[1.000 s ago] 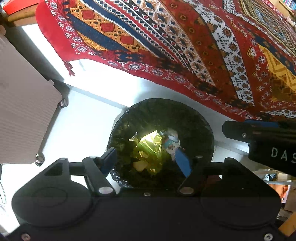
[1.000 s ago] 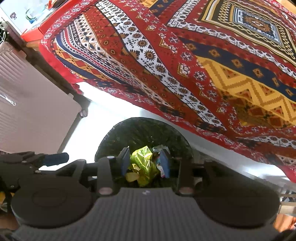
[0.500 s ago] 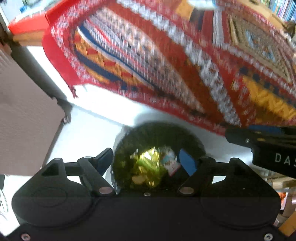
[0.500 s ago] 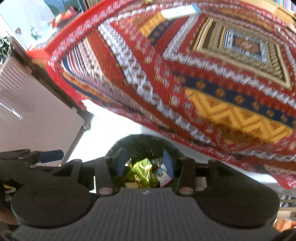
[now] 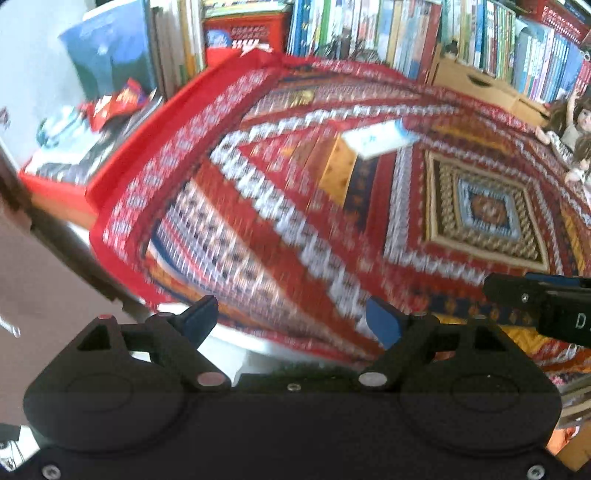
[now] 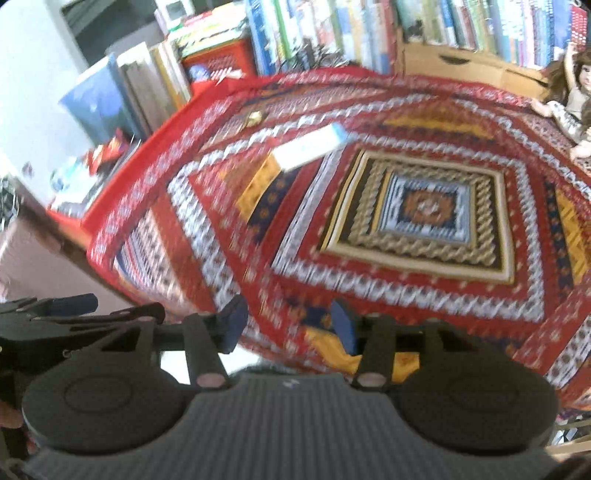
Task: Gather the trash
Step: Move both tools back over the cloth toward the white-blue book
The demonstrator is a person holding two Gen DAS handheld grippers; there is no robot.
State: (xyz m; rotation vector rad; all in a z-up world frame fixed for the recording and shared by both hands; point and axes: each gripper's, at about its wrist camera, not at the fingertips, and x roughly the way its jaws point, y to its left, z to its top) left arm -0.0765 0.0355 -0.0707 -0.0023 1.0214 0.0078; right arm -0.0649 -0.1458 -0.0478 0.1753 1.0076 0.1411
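A flat white carton (image 5: 376, 140) with a blue end was seen lying on the patterned red cloth (image 5: 295, 229). It lay well beyond the left gripper (image 5: 291, 321) and right gripper (image 6: 288, 325), whose jaws were opening with nothing between them.

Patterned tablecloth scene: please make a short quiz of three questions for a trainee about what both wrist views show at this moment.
1. True or false: the left gripper holds a piece of trash.
2. Which flat object lies on the patterned tablecloth? A) white box B) plate C) cup
3. Fill in: behind the table stand rows of ____.

Key: 1. False, nothing is between its opening jaws. 2. A, the white box. 3. Books.
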